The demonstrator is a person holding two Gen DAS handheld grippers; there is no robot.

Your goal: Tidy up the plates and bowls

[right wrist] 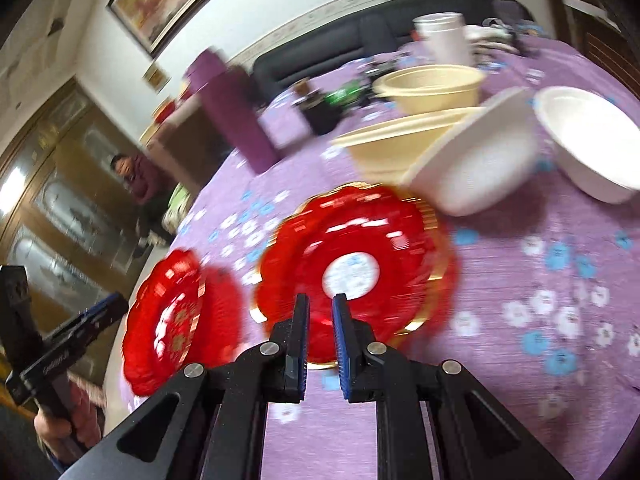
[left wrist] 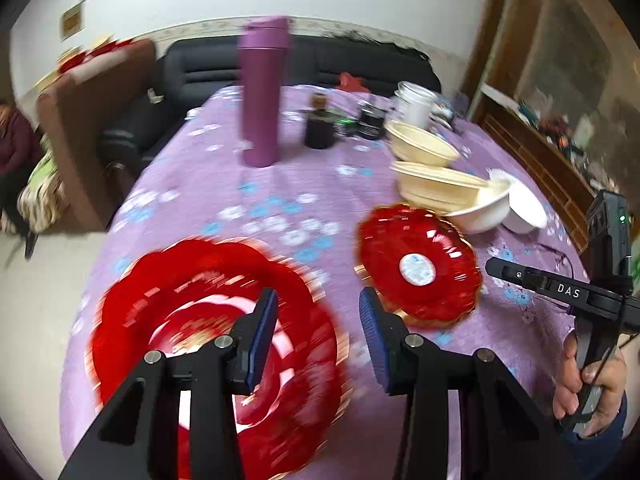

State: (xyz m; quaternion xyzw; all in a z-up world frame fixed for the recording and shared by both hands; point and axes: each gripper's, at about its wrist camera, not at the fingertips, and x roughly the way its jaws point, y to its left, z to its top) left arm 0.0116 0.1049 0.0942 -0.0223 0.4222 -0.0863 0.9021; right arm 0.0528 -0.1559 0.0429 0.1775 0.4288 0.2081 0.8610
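A large red scalloped plate lies on the purple tablecloth under my left gripper, which is open and empty above its right edge. A second red plate with a gold rim and white centre lies to the right; in the right wrist view this plate sits just beyond my right gripper, whose jaws stand a narrow gap apart with nothing between them. The large plate also shows at the left. Cream bowls and white bowls sit behind, one white bowl tilted.
A tall purple bottle stands mid-table, with dark jars and a white cup behind. A black sofa and a seated person lie beyond the table. A wooden cabinet is at right.
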